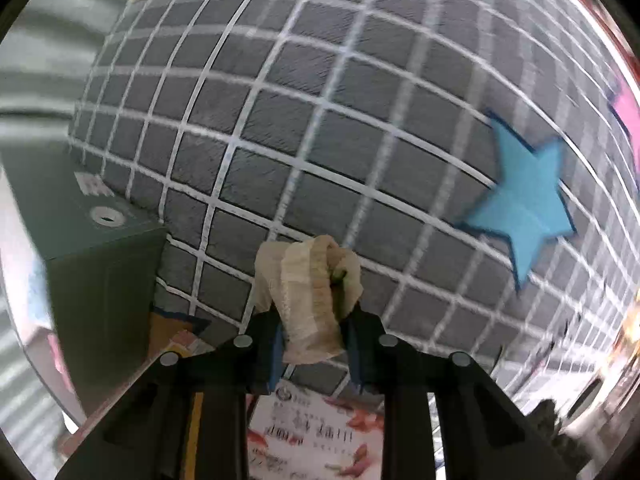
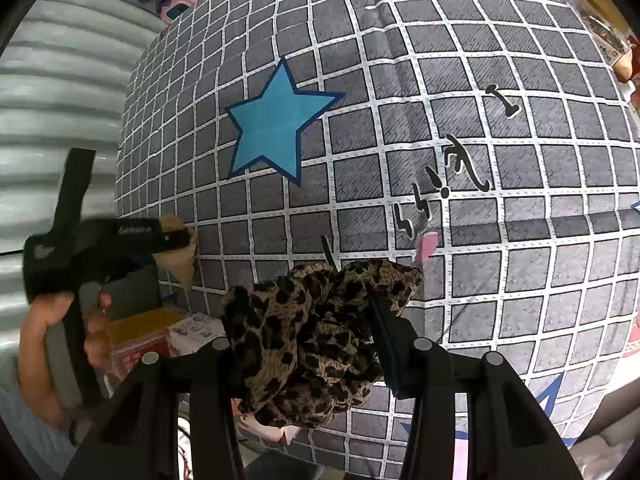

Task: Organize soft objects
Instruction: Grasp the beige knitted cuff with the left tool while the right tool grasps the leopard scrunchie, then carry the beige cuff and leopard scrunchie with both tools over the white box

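Left wrist view: left gripper [image 1: 316, 344] clenched on cream scrunchie [image 1: 310, 300], hanging over near edge of checked bed cover [image 1: 320, 120]. Right wrist view: right gripper [image 2: 308, 344] grasping leopard scrunchie [image 2: 316, 340], bunched between fingers, above same edge. Farther left: left gripper with cream scrunchie, well apart from right. Beyond both: blue star [image 2: 276, 124] on cover.

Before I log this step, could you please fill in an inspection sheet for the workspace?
Surface: grey checked bedsheet with a blue star.
Job's things: cream scrunchie; leopard scrunchie.
Clutter: green box, printed cartons beside the bed.
Grippers: left gripper shut on the cream scrunchie; right gripper shut on the leopard scrunchie.
Cables: nothing seen.
Surroundings: corrugated grey wall.
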{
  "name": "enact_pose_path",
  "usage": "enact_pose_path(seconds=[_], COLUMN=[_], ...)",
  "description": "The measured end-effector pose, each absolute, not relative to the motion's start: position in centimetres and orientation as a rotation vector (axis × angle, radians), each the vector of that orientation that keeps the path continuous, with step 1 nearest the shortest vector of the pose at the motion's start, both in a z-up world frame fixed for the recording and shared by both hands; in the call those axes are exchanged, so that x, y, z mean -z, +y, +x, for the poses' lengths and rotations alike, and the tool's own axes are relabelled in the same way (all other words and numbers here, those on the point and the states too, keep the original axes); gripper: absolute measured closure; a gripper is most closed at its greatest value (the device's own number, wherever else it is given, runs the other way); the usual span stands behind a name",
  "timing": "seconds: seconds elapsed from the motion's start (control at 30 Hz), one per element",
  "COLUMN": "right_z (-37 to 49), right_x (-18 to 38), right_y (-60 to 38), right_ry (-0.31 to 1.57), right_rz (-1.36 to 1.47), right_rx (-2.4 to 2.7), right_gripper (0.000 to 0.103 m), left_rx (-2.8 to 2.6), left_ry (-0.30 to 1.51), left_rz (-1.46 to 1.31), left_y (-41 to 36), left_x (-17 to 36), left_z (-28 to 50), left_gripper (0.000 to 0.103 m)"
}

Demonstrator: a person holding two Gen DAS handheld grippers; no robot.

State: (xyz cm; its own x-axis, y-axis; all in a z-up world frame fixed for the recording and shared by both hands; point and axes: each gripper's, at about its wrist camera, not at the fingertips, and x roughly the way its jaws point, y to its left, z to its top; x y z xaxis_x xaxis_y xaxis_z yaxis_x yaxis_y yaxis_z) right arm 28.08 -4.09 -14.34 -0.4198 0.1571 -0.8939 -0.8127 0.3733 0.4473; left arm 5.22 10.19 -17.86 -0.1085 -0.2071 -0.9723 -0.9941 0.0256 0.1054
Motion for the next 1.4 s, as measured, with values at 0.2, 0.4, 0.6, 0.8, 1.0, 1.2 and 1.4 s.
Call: enact_pose_path(seconds=[0.2,0.4,0.6,0.8,1.0,1.2,1.4], right_z=[27.7,27.2,26.3,24.3,21.9,19.6,18.6], right_x=[13.0,12.2,12.0,11.4,10.0,8.4,7.1], right_y=[-4.8,-5.9,-7.7,-9.5,-11.2,-12.9,-14.2], right_ry=[1.59,1.556,1.55,1.541,1.52,1.487,1.465], right_rz=[-0.627,-0.65,-0.643,-0.632,-0.615,-0.605,-0.579], right_rx=[-1.227,-1.205,-1.175,-1.15,-1.143,-1.14,-1.131], right_gripper=[0.055,0.055,0.055,0.055,0.055,0.055,0.055], left_rx=[-1.041,-0.934,-0.874,-0.81,-0.755,-0.732,-0.676], left_ry=[1.467,1.445,1.432,1.419,1.395,1.376,1.348], left_rz=[-0.985,-0.853,-0.785,-0.738,-0.711,-0.651,-0.59], left_y=[6.4,3.1,0.5,-1.7,-4.4,-6.7,-9.1], left_x=[12.3,8.4,7.2,6.6,5.0,2.9,0.9], left_z=[9.3,10.9,10.2,8.7,7.0,5.6,5.4], left_gripper=[0.075,0.075,0.075,0.075,0.075,0.075,0.075])
